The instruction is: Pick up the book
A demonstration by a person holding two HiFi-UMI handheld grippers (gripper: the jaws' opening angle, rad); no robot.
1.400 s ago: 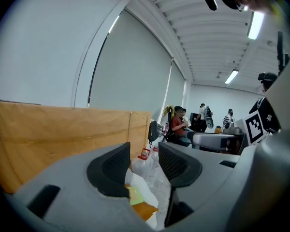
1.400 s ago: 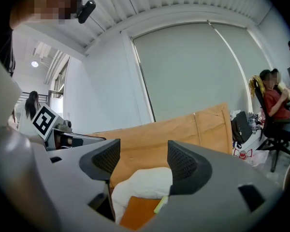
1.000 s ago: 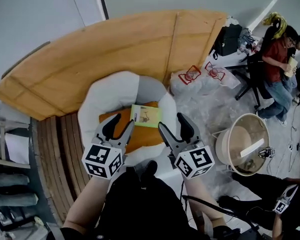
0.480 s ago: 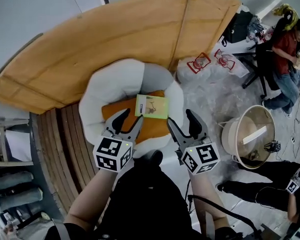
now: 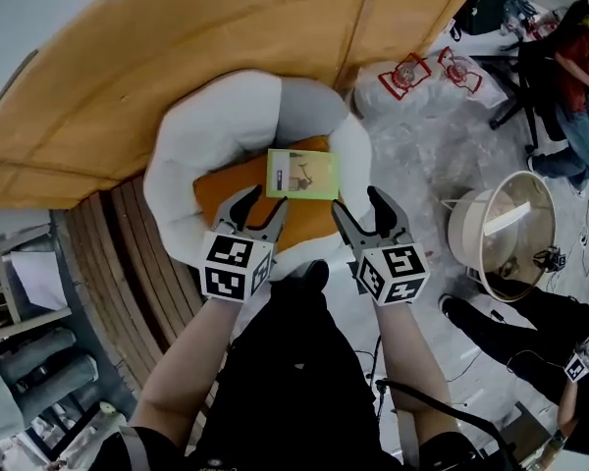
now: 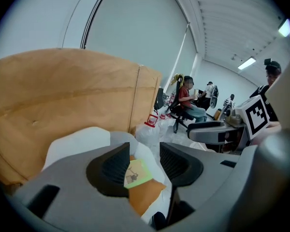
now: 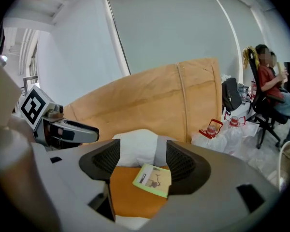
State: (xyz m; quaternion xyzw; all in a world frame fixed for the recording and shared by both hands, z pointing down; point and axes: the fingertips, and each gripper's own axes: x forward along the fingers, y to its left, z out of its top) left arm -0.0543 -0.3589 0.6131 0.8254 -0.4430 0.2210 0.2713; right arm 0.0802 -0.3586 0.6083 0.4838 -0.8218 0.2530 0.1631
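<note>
A thin book [image 5: 302, 174] with a light green cover lies flat on an orange cushion [image 5: 238, 202], which rests in a white beanbag seat [image 5: 211, 135]. My left gripper [image 5: 263, 204] hovers just short of the book's near left corner; its jaws are opening and hold nothing. My right gripper [image 5: 359, 204] hangs by the book's near right side, open and empty. In the left gripper view the book [image 6: 137, 173] shows low in the narrow gap of that gripper [image 6: 144, 153]. In the right gripper view the book [image 7: 153, 180] lies beyond the wide gap of the right gripper [image 7: 142, 153].
A big curved wooden panel [image 5: 177, 47] stands behind the seat. Wooden slats [image 5: 128, 253] lie at its left. Plastic bags with red-handled bottles [image 5: 427, 72] and a round beige bin [image 5: 501, 234] sit on the right. A person sits on an office chair [image 5: 569, 67].
Both grippers have come down and forward toward the cushion, and their tips now flank the near edge of the book. The book has not moved.
</note>
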